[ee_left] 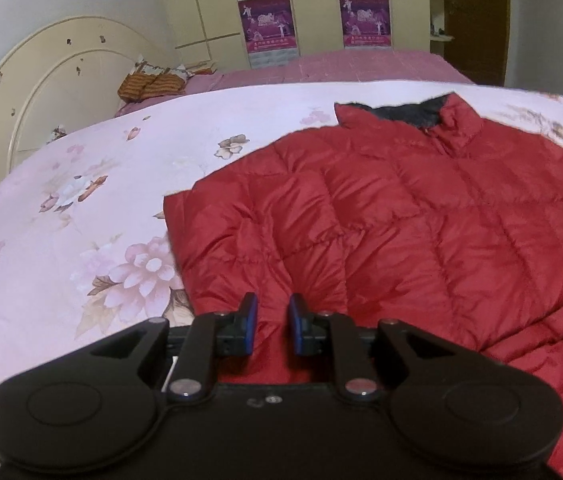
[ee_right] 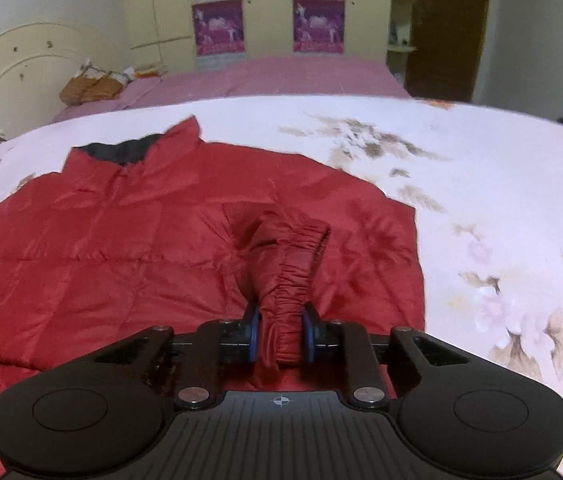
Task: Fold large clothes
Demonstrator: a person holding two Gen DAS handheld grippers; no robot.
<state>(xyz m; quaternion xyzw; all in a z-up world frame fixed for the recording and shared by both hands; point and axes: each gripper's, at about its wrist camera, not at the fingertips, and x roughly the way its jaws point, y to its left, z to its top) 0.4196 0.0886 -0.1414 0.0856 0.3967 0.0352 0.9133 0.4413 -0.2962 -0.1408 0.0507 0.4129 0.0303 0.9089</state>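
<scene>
1. One red quilted jacket (ee_left: 421,216) lies spread flat on the bed (ee_left: 81,208), front up, its collar with the dark lining (ee_left: 405,114) pointing toward the far side.
2. The bed wears a pale pink cover printed with flowers; beyond it shows a plain pink sheet (ee_left: 361,66) and a cream headboard (ee_left: 41,80) off to the left.
3. The right gripper (ee_right: 281,334) has its jaws clamped on the elastic cuff (ee_right: 293,276) of one sleeve, the gathered fabric bunched between the blue pads.
4. That sleeve rises from the jacket's body up to the jaws, over the right half of the garment.
5. The left gripper (ee_left: 273,322) hovers above the jacket's lower left part, near its edge. Its jaws stand a little apart, with only a narrow gap, and nothing sits between them.
6. A brown striped bundle (ee_left: 149,86) rests near the headboard, well apart from the jacket.
7. Cream wardrobe doors (ee_left: 201,0) with purple posters (ee_left: 267,20) stand behind the bed.
</scene>
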